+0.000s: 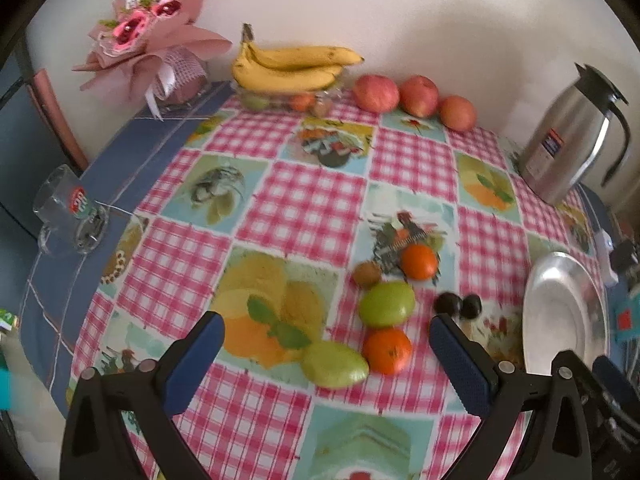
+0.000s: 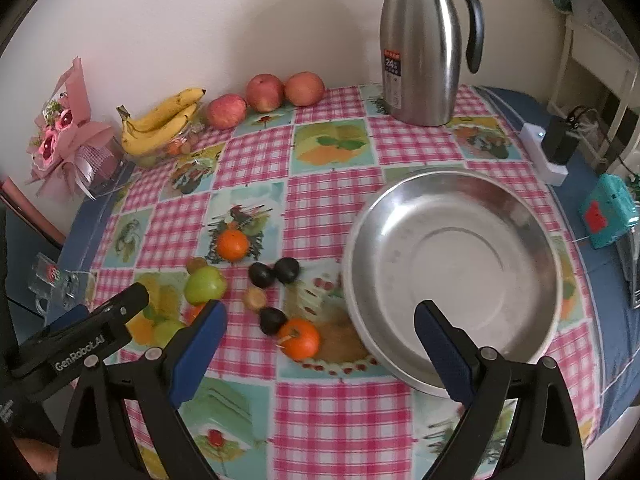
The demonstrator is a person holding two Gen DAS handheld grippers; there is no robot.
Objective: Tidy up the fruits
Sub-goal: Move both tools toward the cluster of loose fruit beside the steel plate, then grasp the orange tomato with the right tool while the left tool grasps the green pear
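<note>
Left gripper (image 1: 326, 344) & right gripper (image 2: 320, 332) both spread wide, holding nothing; steel bowl (image 1: 560, 312) cut off by right-hand edge in left view; lower tangerine (image 2: 301, 339) partly behind dark plum (image 2: 272, 320)

Small fruits (image 1: 386, 304) lie scattered beside the empty steel bowl (image 2: 452, 200).
</note>
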